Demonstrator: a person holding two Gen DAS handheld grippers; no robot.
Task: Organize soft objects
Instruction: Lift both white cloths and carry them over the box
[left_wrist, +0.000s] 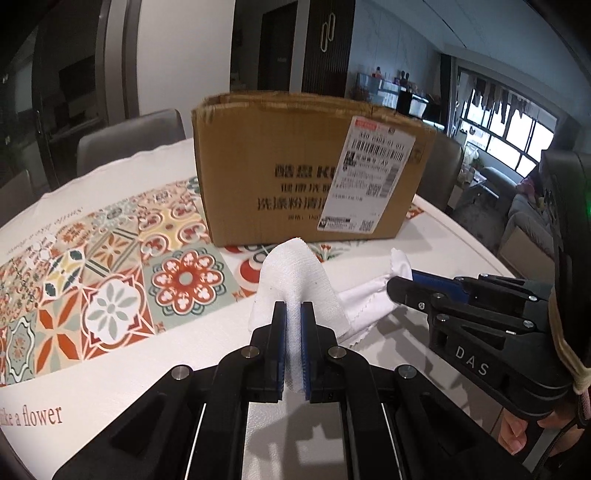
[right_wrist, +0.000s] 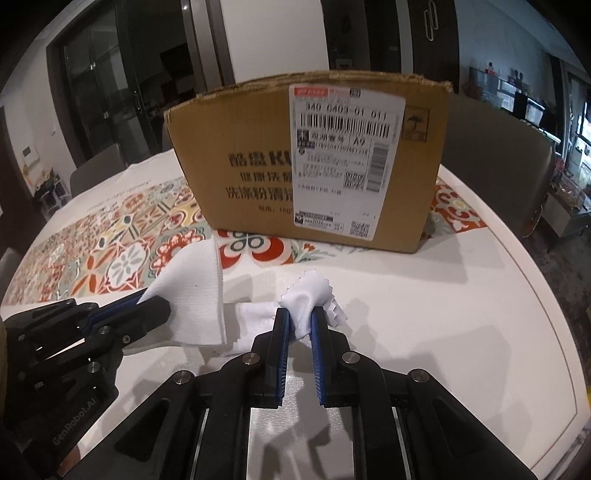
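My left gripper (left_wrist: 293, 308) is shut on a white woven towel (left_wrist: 293, 273) and holds it just above the table; the towel also shows in the right wrist view (right_wrist: 195, 291), with the left gripper (right_wrist: 151, 301) at its left. My right gripper (right_wrist: 300, 314) is shut on a thin white cloth with zigzag edges (right_wrist: 308, 295). That cloth (left_wrist: 369, 295) and the right gripper (left_wrist: 400, 282) lie right of the towel in the left wrist view. The two cloths touch or overlap between the grippers.
A brown cardboard box (left_wrist: 295, 166) with a shipping label stands on the table behind the cloths, also in the right wrist view (right_wrist: 314, 158). A patterned tile-print mat (left_wrist: 110, 266) covers the left of the white round table (right_wrist: 461, 314). Grey chairs (left_wrist: 129, 142) stand behind.
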